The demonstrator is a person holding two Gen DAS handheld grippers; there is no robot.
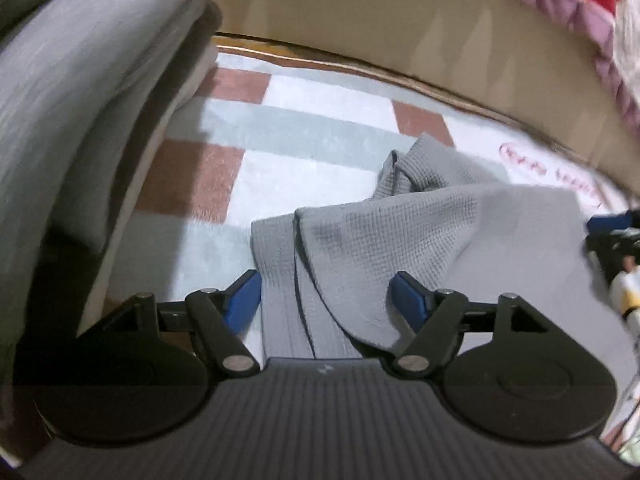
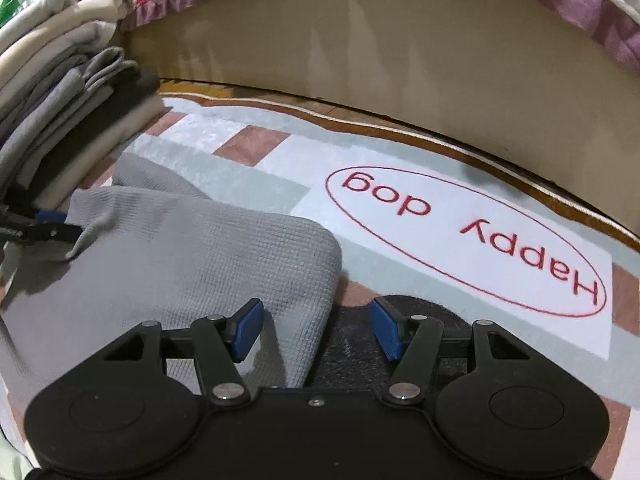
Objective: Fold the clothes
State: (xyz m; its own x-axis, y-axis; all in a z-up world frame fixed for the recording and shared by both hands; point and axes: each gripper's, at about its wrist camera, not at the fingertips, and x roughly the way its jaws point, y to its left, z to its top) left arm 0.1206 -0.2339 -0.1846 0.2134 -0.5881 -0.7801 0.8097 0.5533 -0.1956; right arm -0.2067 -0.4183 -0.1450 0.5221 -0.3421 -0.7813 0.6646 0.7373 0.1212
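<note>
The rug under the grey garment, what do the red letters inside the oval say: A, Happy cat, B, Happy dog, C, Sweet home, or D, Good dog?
B: in the right wrist view the rug carries a red oval with the words "Happy dog", seen upside down, just right of the grey garment.

Left gripper (image 1: 325, 294) is low, pointing forward, blue pads (image 1: 243, 297) spread wide with nothing pinched between them. Right gripper (image 2: 316, 326) matches it, fingers parted, blue pads (image 2: 387, 330) well apart, gripping nothing. Each one peeks into the other's view at the frame edge, so they sit side by side.
</note>
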